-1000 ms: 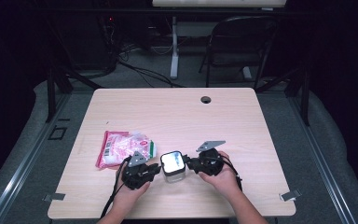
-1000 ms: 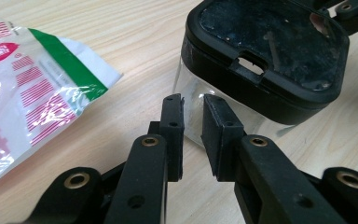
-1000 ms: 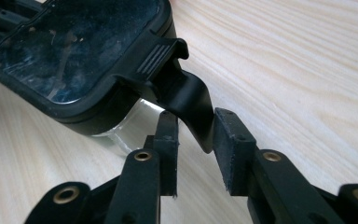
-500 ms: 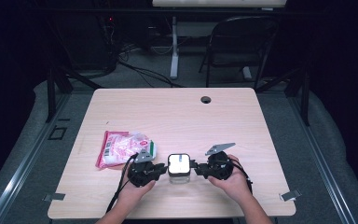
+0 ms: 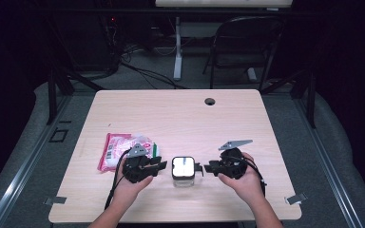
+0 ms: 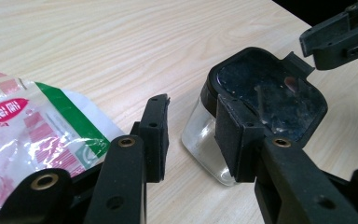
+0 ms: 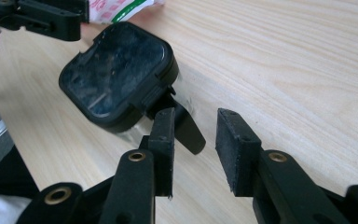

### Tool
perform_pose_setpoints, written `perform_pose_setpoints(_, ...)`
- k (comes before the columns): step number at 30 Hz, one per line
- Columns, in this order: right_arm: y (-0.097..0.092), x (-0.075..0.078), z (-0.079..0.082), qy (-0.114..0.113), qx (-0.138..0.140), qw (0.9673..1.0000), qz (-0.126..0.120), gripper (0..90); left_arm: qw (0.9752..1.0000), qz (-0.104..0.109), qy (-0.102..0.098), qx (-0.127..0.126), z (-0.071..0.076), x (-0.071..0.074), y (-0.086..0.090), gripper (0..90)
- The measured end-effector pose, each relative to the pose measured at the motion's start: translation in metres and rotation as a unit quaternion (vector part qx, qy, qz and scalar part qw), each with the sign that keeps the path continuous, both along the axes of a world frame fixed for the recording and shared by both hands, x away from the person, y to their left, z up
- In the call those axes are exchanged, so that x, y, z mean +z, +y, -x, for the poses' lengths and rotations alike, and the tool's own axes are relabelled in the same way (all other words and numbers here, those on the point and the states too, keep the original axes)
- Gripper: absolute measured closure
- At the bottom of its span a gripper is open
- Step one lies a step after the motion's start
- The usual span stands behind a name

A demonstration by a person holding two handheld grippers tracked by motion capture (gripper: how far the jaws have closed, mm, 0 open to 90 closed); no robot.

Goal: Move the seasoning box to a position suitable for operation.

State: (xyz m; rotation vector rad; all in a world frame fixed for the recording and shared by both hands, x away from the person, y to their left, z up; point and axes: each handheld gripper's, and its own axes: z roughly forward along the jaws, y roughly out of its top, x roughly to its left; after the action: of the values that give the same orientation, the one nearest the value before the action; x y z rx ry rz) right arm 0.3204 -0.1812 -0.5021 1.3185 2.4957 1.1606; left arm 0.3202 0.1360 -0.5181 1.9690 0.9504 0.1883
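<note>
A clear square glass jar with a black lid (image 5: 183,171) is flanked by the left gripper (image 5: 163,165) and right gripper (image 5: 200,168); both sets of jaws have just been opening and are spread, with nothing pinched.

One lidded jar (image 5: 183,172), one snack packet (image 5: 118,150), two tongs, one table (image 5: 180,114)

Both forearms reach in from the near edge, each hand gripping a claw. The left claw (image 5: 162,166) and right claw (image 5: 203,167) point toward each other, jaws just opening, apparently with nothing between the pads.
</note>
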Motion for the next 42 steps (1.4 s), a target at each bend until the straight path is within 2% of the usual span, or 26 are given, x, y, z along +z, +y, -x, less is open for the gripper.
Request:
perform_pose_setpoints(2, 0.006, 0.0, 0.001, 0.002, -0.01, 0.9999, -0.003, 69.0, 0.9999, -0.007, -0.005, -0.007, 0.001, 0.002, 0.0, 66.3)
perform_pose_setpoints(7, 0.018, 0.003, 0.005, -0.016, -0.021, 0.9996, -0.012, 76.3, 0.9992, -0.028, -0.021, -0.016, 0.005, 0.003, -0.004, 68.1)
perform_pose_setpoints(10, 0.023, 0.006, 0.006, -0.026, -0.029, 0.9987, -0.033, 79.7, 0.9987, -0.035, -0.021, -0.032, 0.006, 0.003, -0.006, 70.2)
perform_pose_setpoints(13, 0.025, 0.007, 0.006, -0.026, -0.03, 0.9988, -0.028, 80.0, 0.9984, -0.036, -0.022, -0.039, 0.007, 0.003, -0.007, 71.8)
perform_pose_setpoints(16, 0.026, 0.004, 0.004, -0.019, -0.033, 0.999, -0.025, 80.1, 0.9981, -0.039, -0.017, -0.043, 0.009, 0.002, -0.008, 73.1)
perform_pose_setpoints(19, 0.025, 0.003, 0.0, -0.007, -0.033, 0.9987, -0.039, 82.3, 0.9977, -0.038, -0.005, -0.056, 0.01, 0.0, -0.01, 76.3)
perform_pose_setpoints(25, 0.024, 0.002, -0.003, -0.002, -0.035, 0.998, -0.052, 84.1, 0.9967, -0.046, -0.002, -0.067, 0.013, -0.001, -0.011, 80.3)
perform_pose_setpoints(31, 0.025, 0.002, -0.005, -0.001, -0.031, 0.9984, -0.048, 84.2, 0.9946, -0.063, 0.009, -0.082, 0.016, -0.006, -0.013, 86.1)
perform_pose_setpoints(37, 0.025, 0.001, -0.006, 0.001, -0.029, 0.9981, -0.054, 84.3, 0.9926, -0.07, 0.008, -0.098, 0.019, -0.009, -0.019, 87.3)
perform_pose_setpoints(42, 0.024, 0.002, -0.006, 0.002, -0.028, 0.9982, -0.052, 84.3, 0.993, -0.067, 0.007, -0.097, 0.019, -0.008, -0.018, 87.7)
